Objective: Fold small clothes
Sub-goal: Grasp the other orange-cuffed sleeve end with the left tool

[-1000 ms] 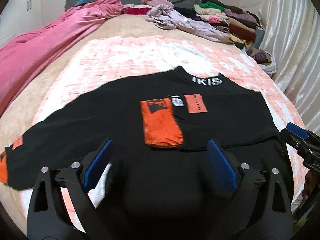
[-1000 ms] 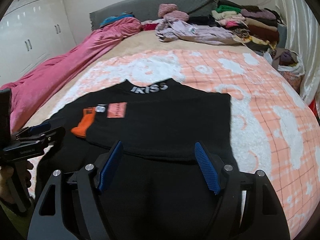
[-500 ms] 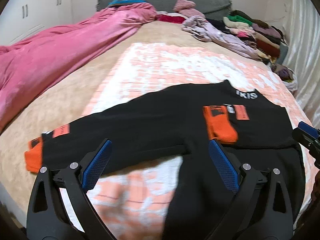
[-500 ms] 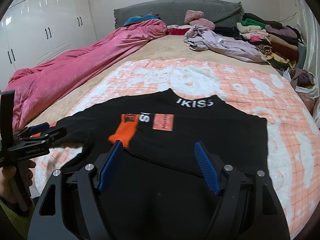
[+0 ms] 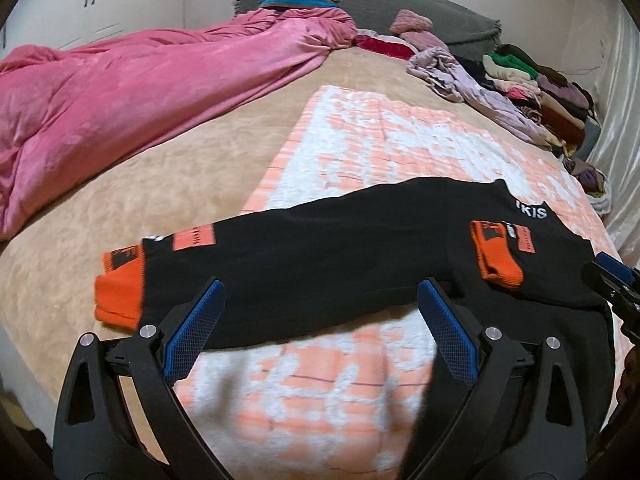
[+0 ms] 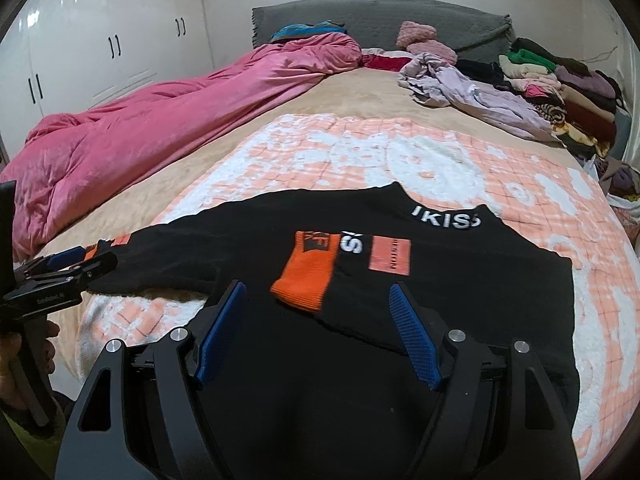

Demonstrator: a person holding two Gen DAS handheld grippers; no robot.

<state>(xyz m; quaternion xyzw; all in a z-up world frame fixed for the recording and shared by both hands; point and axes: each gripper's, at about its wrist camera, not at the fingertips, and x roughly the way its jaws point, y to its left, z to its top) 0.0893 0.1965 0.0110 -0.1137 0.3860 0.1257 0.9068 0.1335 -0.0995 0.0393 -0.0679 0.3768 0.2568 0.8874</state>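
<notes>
The black sweater (image 5: 360,264) lies flat on the bed (image 5: 192,184), one sleeve (image 5: 248,264) stretched out sideways, its orange cuff (image 5: 118,296) far left. The left tool (image 5: 320,332), blades apart and empty, hovers nearest that sleeve. The right tool (image 6: 316,332), likewise spread and empty, hangs over the body.

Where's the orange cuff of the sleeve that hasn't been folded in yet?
In the left wrist view the orange ribbed cuff lies at far left, at the end of the black sweater's outstretched sleeve, resting on the beige bedspread beyond the peach-and-white blanket's edge.
</notes>
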